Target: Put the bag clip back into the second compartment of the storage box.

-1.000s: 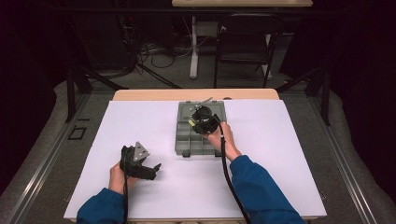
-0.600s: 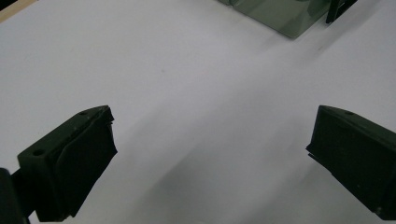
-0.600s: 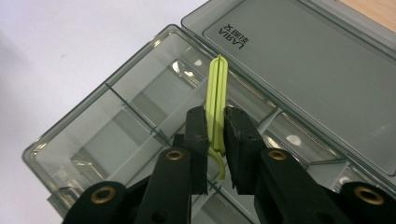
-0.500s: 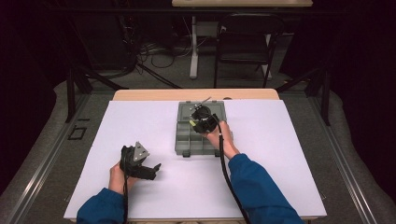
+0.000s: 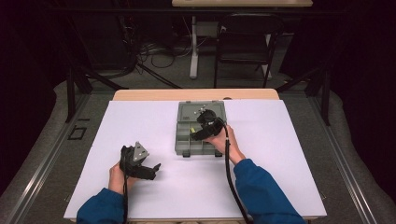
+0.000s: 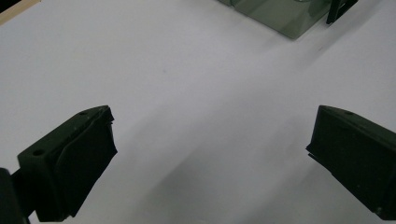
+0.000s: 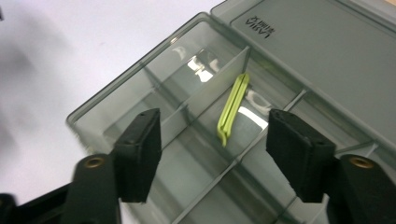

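**One embossed mark on the lid**

The open lid (image 7: 322, 51) of the grey compartment box (image 7: 187, 140) carries a short raised mark, seen upside down in the right gripper view; its letters are too unclear to read with certainty.

The room is dark, with light falling mainly on a white table (image 5: 280, 154) whose wooden edge (image 5: 196, 94) shows at twelve o'clock. Beyond it, at twelve o'clock, a black chair (image 5: 245, 42) stands beside a white post (image 5: 194, 46), and loose cables (image 5: 149, 51) lie on the grey floor (image 5: 93, 98) at eleven o'clock. Metal rails (image 5: 42, 158) run along the floor at nine and three o'clock.
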The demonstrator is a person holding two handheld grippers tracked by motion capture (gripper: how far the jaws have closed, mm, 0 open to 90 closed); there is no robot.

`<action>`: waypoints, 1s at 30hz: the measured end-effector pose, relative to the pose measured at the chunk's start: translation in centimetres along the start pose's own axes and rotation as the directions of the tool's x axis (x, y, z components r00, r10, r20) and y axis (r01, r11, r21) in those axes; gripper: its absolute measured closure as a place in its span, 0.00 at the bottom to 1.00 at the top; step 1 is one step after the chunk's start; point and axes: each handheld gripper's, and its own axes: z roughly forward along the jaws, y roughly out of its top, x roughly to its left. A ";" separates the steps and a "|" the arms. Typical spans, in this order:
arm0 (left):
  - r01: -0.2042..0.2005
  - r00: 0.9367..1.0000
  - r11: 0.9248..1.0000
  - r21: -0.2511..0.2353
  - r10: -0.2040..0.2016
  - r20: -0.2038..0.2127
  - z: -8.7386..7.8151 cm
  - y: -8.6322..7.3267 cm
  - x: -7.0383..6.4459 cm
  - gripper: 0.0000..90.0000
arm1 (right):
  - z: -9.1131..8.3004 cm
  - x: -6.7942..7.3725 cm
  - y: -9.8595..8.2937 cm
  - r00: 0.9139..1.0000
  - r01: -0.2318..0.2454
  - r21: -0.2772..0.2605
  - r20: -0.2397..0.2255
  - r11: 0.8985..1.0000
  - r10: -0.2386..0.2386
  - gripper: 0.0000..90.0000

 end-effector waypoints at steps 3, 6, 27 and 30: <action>-0.006 1.000 1.000 0.002 0.006 -0.002 0.0 0.0 -0.1 0.00 | -0.6 0.2 -0.5 1.000 0.023 -0.005 -0.019 1.000 -0.024 0.26; -0.005 1.000 1.000 0.002 0.005 -0.002 0.0 0.0 -0.1 0.00 | -1.1 0.3 -0.9 0.999 0.029 -0.011 -0.044 1.000 -0.030 0.18; -0.006 1.000 1.000 0.002 0.006 -0.003 0.0 0.0 -0.2 0.00 | -4.1 1.2 -4.9 0.993 0.052 -0.106 -0.101 0.993 -0.062 0.01; -0.010 1.000 1.000 0.008 0.010 -0.003 0.1 0.0 -0.2 0.00 | -4.2 1.3 -5.3 0.993 0.054 -0.122 -0.096 0.991 -0.066 0.00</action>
